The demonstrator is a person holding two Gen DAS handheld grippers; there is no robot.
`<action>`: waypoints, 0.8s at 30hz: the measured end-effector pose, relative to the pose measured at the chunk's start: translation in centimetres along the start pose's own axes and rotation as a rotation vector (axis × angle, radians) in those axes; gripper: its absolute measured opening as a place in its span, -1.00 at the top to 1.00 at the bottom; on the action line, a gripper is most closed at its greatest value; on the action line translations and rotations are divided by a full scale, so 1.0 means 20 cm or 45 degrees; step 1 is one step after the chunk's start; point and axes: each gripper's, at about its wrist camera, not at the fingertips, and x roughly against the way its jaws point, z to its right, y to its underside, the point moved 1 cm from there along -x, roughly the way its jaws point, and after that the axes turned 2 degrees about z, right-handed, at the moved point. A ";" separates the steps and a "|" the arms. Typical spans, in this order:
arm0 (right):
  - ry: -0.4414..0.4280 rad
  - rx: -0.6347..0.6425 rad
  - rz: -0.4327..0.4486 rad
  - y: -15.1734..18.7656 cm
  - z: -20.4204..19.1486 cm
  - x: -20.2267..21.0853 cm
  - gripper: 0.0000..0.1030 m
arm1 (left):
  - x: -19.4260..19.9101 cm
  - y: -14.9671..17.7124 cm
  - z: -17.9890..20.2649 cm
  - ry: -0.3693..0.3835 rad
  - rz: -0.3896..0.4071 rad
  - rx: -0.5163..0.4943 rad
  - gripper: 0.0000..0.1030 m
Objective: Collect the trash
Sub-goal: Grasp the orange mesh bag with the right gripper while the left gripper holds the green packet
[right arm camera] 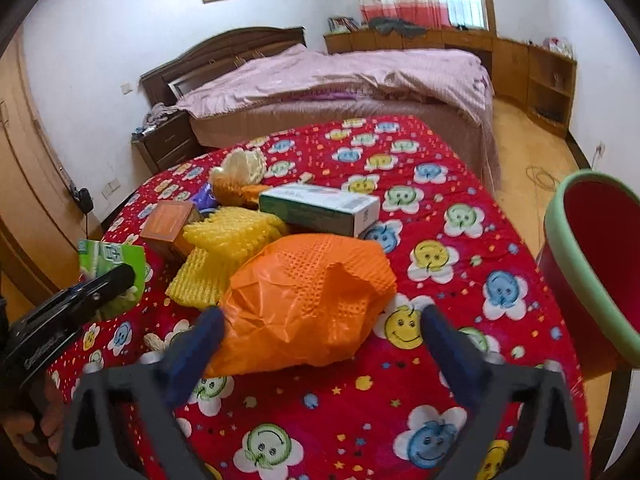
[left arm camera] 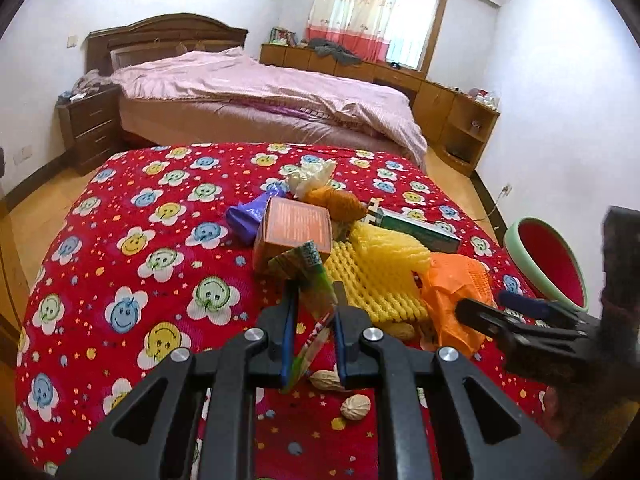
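A pile of trash lies on the red flower-print tablecloth. My left gripper is shut on a green snack wrapper, held a little above the cloth; the wrapper also shows at the left of the right wrist view. My right gripper stands open around a crumpled orange plastic bag. Its left finger is at the bag's edge and its right finger stays clear. A red bin with a green rim stands off the table's right edge.
The pile also holds yellow foam netting, an orange carton, a green and white box, a purple wrapper and nut shells. A bed and wooden cabinets stand beyond the table.
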 end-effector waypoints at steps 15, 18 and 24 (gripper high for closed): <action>-0.049 -0.066 0.064 0.02 0.05 0.18 0.86 | 0.10 -0.03 0.11 0.097 0.020 -0.024 0.71; -0.057 -0.063 0.099 0.01 0.06 0.25 0.86 | 0.15 -0.04 0.15 0.116 0.039 -0.013 0.71; -0.070 -0.049 0.170 0.00 0.08 0.40 0.86 | 0.21 -0.07 0.24 0.137 0.053 -0.024 0.71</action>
